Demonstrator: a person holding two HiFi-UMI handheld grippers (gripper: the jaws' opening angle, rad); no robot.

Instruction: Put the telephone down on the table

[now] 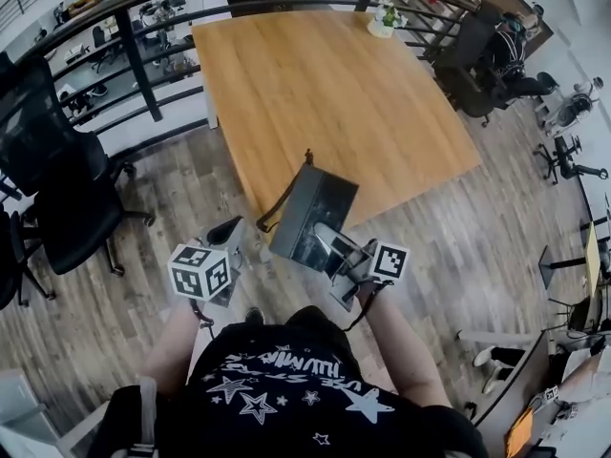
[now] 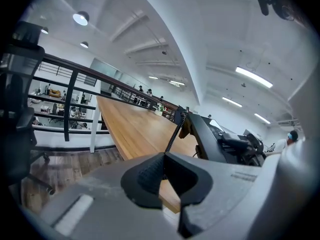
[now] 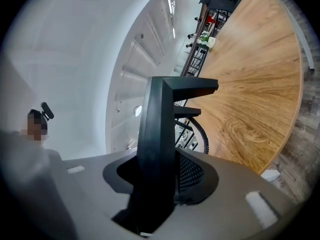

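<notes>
Wood-plank floor (image 1: 162, 189) ran up to a large bare-topped wooden table (image 1: 325, 84) beside a dark railing (image 1: 143, 8). The black desk telephone (image 1: 310, 216) hung in the air at the table's near edge, not yet set down. Its slab-like body was tipped up on edge, with its long axis running forward from the person toward the tabletop. The right gripper (image 1: 342, 254) had hold of it, with the jaws part-way apart and pressed on the telephone's nearer end. In the right gripper view that dark body (image 3: 160, 134) stood straight up out of the jaws. The tabletop lay directly ahead, so by that judgement the right hand only had to carry the telephone on over the wood and lower it. The coiled cord (image 1: 277, 203) looped from the telephone's left side and could catch on the table edge. The left gripper (image 1: 229, 241) rode just beside it to the left, its jaws a little apart with nothing between them. A small potted plant (image 1: 385, 17) stood at the far corner, well away. A black office chair (image 1: 57, 189) stood off to the left.
</notes>
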